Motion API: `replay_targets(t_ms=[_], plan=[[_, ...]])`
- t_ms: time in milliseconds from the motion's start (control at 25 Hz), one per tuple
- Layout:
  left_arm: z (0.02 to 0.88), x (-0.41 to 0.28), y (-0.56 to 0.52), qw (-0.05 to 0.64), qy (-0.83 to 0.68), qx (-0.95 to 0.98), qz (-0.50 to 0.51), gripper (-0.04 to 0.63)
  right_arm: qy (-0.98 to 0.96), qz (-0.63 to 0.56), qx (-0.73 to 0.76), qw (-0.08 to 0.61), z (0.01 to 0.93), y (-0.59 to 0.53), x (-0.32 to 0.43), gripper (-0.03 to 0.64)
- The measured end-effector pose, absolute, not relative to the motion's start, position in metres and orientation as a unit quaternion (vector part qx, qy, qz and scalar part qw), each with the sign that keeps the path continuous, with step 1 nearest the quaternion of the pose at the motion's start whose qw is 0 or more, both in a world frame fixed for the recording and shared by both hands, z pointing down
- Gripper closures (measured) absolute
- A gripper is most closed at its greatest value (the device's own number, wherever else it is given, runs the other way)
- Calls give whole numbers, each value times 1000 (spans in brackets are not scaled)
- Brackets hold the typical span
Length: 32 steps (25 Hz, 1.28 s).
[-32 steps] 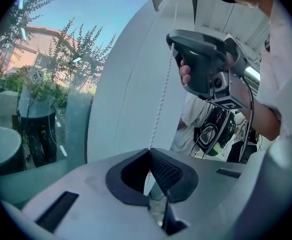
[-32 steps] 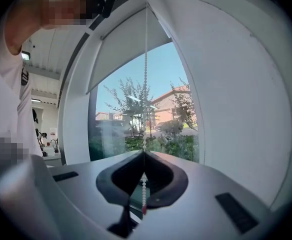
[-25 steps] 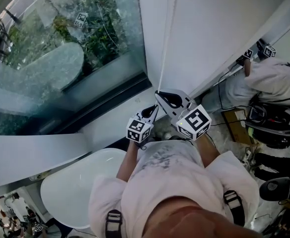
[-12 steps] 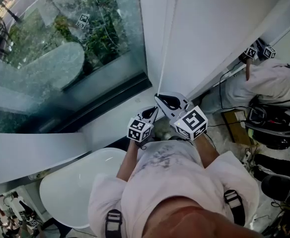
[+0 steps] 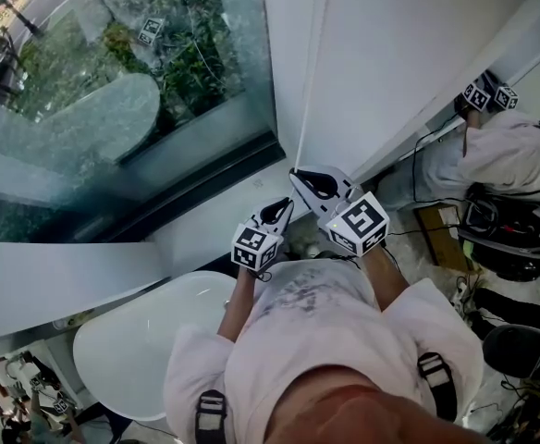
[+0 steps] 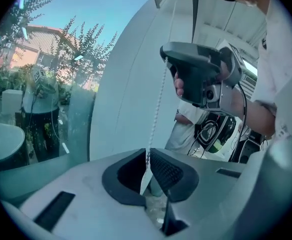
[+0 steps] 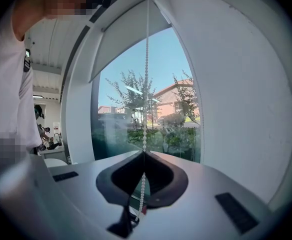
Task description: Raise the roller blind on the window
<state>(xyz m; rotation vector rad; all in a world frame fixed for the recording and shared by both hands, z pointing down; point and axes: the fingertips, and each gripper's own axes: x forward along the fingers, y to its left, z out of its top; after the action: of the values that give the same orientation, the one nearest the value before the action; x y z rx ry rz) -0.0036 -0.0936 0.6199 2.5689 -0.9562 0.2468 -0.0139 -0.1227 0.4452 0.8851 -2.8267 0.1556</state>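
A white bead chain (image 5: 309,81) hangs down along the white pillar beside the window. My right gripper (image 5: 295,172) is shut on it, and in the right gripper view the chain (image 7: 146,84) runs straight up from the jaw tips (image 7: 144,152), with a loose length hanging between the pads. Just below and to the left, my left gripper (image 5: 287,203) is closed on the same chain (image 6: 156,114), which enters its tips (image 6: 147,153). The right gripper (image 6: 166,59) shows higher up in the left gripper view. The pale roller blind (image 7: 131,34) covers only the window's top.
The window glass (image 5: 113,91) lies to the left, the white pillar (image 5: 390,54) straight ahead. A round white table (image 5: 150,340) stands at lower left. Another person (image 5: 501,155) with marker-cube grippers (image 5: 487,93) works at the right, above cables and bags (image 5: 501,239) on the floor.
My grippers stay on the chain almost where they were; the left one has drifted slightly left. The other person's grippers have shifted a little.
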Motion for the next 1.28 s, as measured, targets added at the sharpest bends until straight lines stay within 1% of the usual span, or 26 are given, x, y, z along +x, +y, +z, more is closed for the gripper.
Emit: replay_targets(t_ms=[80, 160, 280, 640, 800, 960, 1280], plan=[[606, -7, -94, 195, -345, 915, 81, 580, -949, 52, 297, 87, 446, -124, -13, 555], [588, -12, -96, 197, -351, 913, 71, 557, -949, 52, 298, 86, 447, -126, -12, 555], [550, -22, -102, 186, -360, 913, 44, 548, -949, 51, 298, 85, 446, -128, -13, 555], [429, -34, -115, 119, -347, 930, -34, 545, -949, 48, 299, 83, 446, -127, -12, 555], [384, -31, -119, 79, -333, 939, -42, 545, -949, 47, 299, 84, 444, -127, -16, 555], [337, -21, -122, 36, -312, 947, -67, 527, -950, 47, 298, 84, 442, -125, -17, 555], [283, -4, -134, -19, -294, 952, -78, 517, -950, 45, 297, 84, 441, -123, -20, 555]])
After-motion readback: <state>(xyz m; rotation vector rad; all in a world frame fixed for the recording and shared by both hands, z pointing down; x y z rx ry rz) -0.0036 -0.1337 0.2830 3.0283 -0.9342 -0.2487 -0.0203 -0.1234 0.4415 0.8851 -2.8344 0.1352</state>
